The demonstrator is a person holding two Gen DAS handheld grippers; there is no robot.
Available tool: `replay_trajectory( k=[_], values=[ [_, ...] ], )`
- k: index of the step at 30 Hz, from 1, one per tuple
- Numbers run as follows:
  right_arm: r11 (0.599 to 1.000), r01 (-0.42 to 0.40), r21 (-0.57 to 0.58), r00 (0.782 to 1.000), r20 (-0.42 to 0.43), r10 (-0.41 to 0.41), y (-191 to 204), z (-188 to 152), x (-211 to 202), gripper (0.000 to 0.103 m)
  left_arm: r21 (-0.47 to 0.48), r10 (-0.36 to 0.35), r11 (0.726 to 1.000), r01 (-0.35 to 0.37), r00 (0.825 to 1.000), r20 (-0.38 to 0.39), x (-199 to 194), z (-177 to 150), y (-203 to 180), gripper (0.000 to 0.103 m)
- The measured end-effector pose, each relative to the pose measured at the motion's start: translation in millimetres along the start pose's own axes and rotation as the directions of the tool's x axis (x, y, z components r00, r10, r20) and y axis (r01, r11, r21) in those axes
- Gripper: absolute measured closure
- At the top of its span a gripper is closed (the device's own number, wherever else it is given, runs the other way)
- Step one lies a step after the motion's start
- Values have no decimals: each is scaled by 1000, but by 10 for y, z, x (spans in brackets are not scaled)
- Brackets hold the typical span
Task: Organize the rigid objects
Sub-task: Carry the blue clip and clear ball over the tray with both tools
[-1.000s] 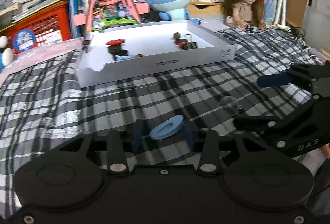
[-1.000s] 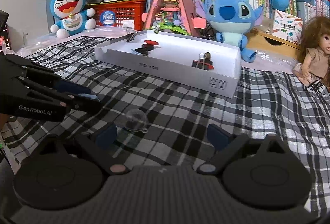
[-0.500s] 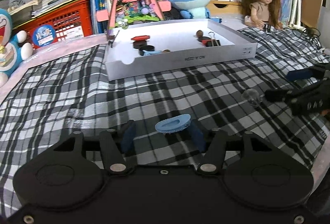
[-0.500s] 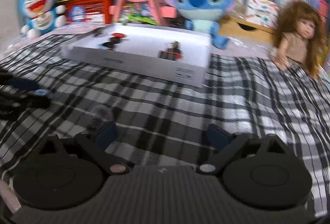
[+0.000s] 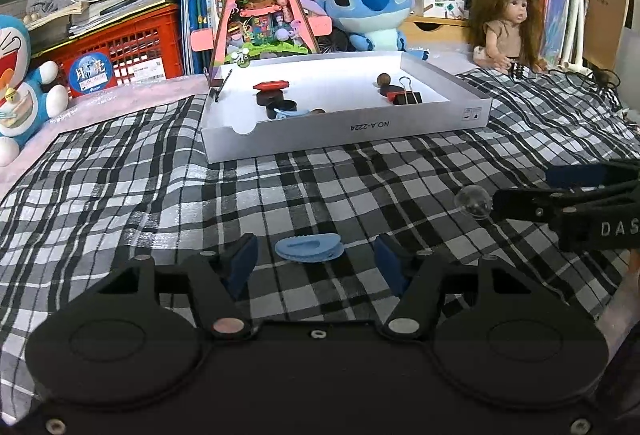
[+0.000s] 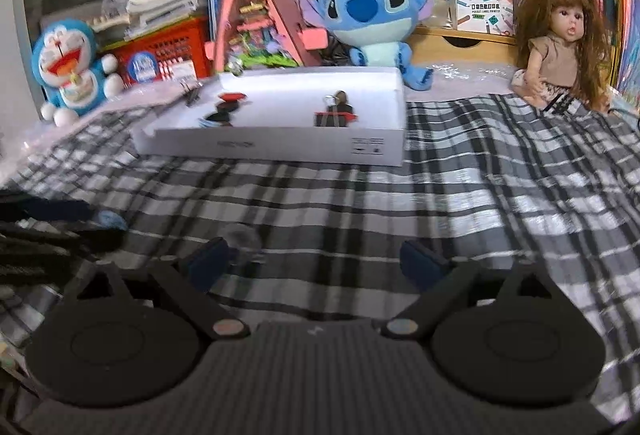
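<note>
Left wrist view: left gripper (image 5: 316, 265) jaws opening, blue clip (image 5: 309, 247) lying loose on the plaid cloth (image 5: 160, 203) between them, pads clear of it.

Right gripper (image 6: 316, 263) stands wide, nothing gripped; clear ball (image 6: 242, 241) sits on the cloth just inside its left finger (image 6: 208, 265), contact can't be told through the blur. In the left view the same ball (image 5: 472, 201) is right at the tip of the right gripper (image 5: 520, 195). White box (image 5: 440, 123) sits further back on the cloth, holding a black binder clip (image 5: 406, 97), a brown bead (image 5: 383, 79), a red-topped piece (image 5: 271, 86) and dark round pieces (image 5: 276, 103). Behind the box: Stitch plush (image 5: 370, 11), doll (image 5: 504, 23), pink triangular toy house (image 5: 260, 3).
</note>
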State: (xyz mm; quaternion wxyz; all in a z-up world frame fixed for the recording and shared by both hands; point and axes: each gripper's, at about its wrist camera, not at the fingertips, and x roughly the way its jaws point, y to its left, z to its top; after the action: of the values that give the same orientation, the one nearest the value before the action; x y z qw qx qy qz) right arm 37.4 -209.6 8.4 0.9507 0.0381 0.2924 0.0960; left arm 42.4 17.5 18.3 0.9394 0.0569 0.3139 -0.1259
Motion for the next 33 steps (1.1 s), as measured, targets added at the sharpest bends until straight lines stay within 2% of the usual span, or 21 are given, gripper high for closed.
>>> replay_trajectory(
  k=[2,6,8,17,20,21,33],
  values=[
    [1000,2,28,1000,29,-3,74,-40,-9,11,-15,-14,1000,14,1000,4,27,-8,10,45],
    [998,13,66,999,47,-16,202,-110,42,19,-34,-23,999,23,1000,-5,81,-23,56,62],
    [997,27,70,998,52,-31,257,-124,76,24,-29,-19,999,19,1000,3,79,-27,66,66],
    [997,77,15,995,63,-77,440,-126,145,45,-61,-14,998,15,1000,18,62,-26,90,67],
    [997,78,-2,995,63,-78,479,-128,163,57,-56,-11,998,12,1000,25,49,-26,86,67],
    [997,79,-8,995,63,-78,494,-133,165,64,-55,-12,998,13,1000,27,39,-25,81,67],
    [998,64,-28,995,81,-62,472,-101,131,66,-58,4,998,-3,1000,24,31,42,31,67]
  ],
)
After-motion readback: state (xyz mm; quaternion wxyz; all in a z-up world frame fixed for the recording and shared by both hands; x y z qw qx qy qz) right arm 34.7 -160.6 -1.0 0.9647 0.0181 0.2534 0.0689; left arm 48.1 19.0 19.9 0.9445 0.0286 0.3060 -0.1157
